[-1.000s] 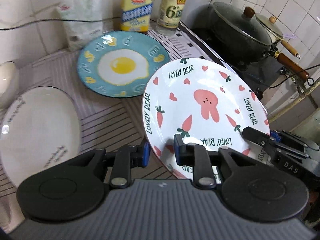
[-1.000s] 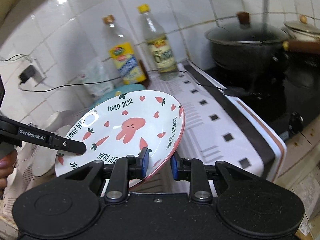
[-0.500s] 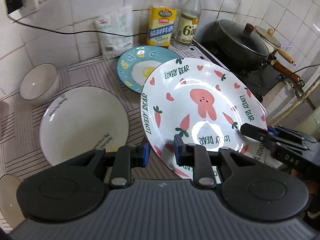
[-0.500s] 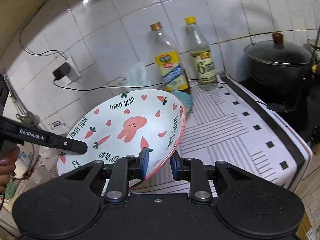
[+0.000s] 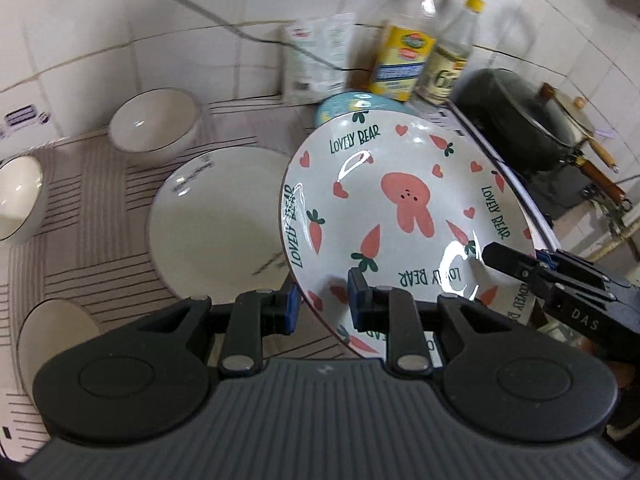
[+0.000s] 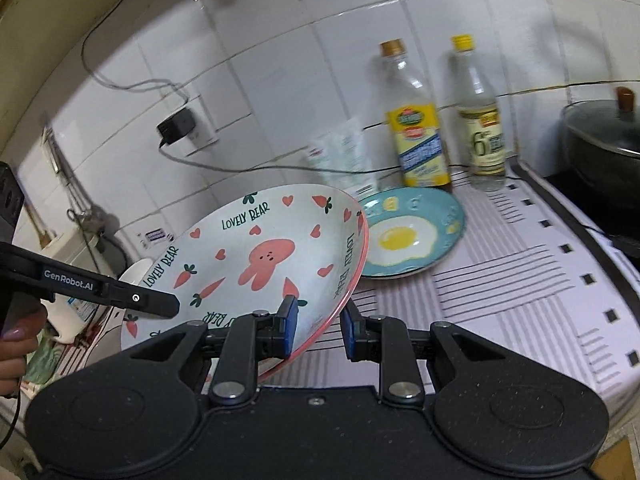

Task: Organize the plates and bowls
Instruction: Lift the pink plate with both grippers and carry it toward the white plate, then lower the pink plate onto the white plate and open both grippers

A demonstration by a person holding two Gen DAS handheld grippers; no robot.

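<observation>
A white plate with a pink rabbit, carrots and "LOVELY BEAR" lettering (image 5: 400, 208) (image 6: 260, 256) hangs tilted above the striped counter. My left gripper (image 5: 322, 304) is shut on its near rim. My right gripper (image 6: 318, 320) is shut on the rim at the other side, and one of its fingers (image 5: 508, 260) lies on the plate's face. The left gripper's finger (image 6: 120, 300) shows in the right wrist view. A plain white plate (image 5: 216, 216) lies flat just left of and below the held plate. A blue fried-egg plate (image 6: 412, 232) lies behind it.
Two white bowls (image 5: 154, 124) (image 5: 18, 196) stand at the left by the wall, and a pale round dish (image 5: 56, 332) sits at the near left. Two bottles (image 6: 420, 128) (image 6: 480, 120) and a packet (image 6: 344, 152) line the wall. A dark lidded pot (image 5: 516, 120) is on the right.
Both grippers have carried the rabbit plate up and to the left, away from the blue egg plate. The white plate and the bowls have come into the left wrist view.
</observation>
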